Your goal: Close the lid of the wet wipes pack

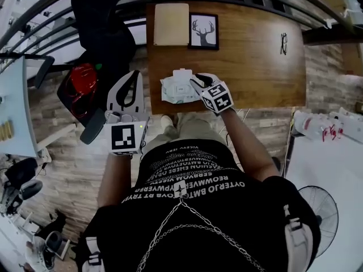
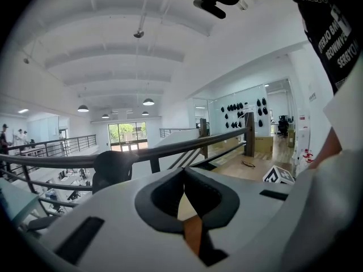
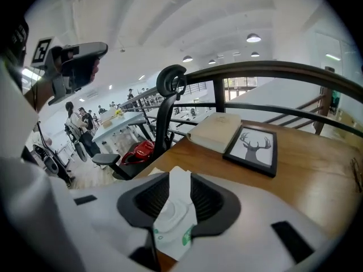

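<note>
Closest to the head camera was the person's black shirt (image 1: 193,203) with white lettering and a thin chain across it. At the far left a red bag (image 1: 84,85) sat on a black chair (image 1: 96,123) beside the table. Next came the left gripper (image 1: 135,76), held off the table's left edge and well apart from the pack. In its own view its fingers (image 2: 199,190) met at the tips with nothing between them (image 2: 184,172). The wet wipes pack (image 1: 173,89) lay flat near the front edge of the wooden table (image 1: 261,67), and its white lid (image 1: 182,72) stood flipped up on the far side. The right gripper (image 1: 194,83) reached over the pack's right end with its fingers spread. In the right gripper view the pack (image 3: 170,231) showed through the gap (image 3: 180,177), directly under and just ahead of the tips. The raised lid (image 3: 178,192) stood between the two dark pads (image 3: 209,197), and no pad could be seen pressing on it. Behind the pack a cream book (image 1: 171,24) lay at the back of the table. A framed deer picture (image 1: 203,31) lay just beside the book on its right. At the lower right a fan (image 1: 322,208) stood on the floor.
</note>
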Demonstrator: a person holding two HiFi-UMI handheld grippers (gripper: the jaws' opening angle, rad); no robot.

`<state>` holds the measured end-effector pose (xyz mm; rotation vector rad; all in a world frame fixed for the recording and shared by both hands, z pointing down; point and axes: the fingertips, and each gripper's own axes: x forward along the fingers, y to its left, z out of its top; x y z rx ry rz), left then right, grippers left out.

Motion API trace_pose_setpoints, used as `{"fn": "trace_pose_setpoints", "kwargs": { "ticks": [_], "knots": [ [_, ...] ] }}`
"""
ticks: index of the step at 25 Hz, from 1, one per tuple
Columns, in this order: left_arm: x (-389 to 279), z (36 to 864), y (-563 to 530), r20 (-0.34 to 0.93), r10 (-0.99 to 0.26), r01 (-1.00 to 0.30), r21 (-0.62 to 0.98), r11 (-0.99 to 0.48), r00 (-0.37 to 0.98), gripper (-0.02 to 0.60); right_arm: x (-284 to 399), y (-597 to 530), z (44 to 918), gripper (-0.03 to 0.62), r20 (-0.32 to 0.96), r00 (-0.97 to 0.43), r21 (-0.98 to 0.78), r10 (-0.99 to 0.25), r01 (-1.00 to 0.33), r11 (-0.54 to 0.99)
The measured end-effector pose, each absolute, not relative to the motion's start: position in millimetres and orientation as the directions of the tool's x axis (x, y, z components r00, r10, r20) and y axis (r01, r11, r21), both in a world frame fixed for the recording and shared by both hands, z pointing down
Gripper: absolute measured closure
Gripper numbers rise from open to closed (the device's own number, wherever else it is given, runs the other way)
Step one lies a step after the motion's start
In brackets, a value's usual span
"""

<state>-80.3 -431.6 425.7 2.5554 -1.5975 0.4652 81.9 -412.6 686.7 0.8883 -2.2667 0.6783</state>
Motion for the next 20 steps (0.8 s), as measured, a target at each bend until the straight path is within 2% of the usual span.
{"fn": "trace_pose_setpoints", "kwargs": {
  "ticks": [11, 20],
  "knots": [
    [-86.1, 440.3, -427.0, 0.355, -0.858, -0.899, -0.093, -0.428, 0.371, 0.555, 78.4, -427.1, 734.0, 0.387, 0.727, -0.600, -0.295, -0.335, -0.713, 0.636],
    [-84.8, 446.1, -422.6, 0.376, -0.853, -0.899, -0.100, -0.426, 0.363, 0.554, 73.2, -434.4, 765.7, 0.362, 0.741, -0.610, -0.369, -0.280, -0.719, 0.589]
  ]
}}
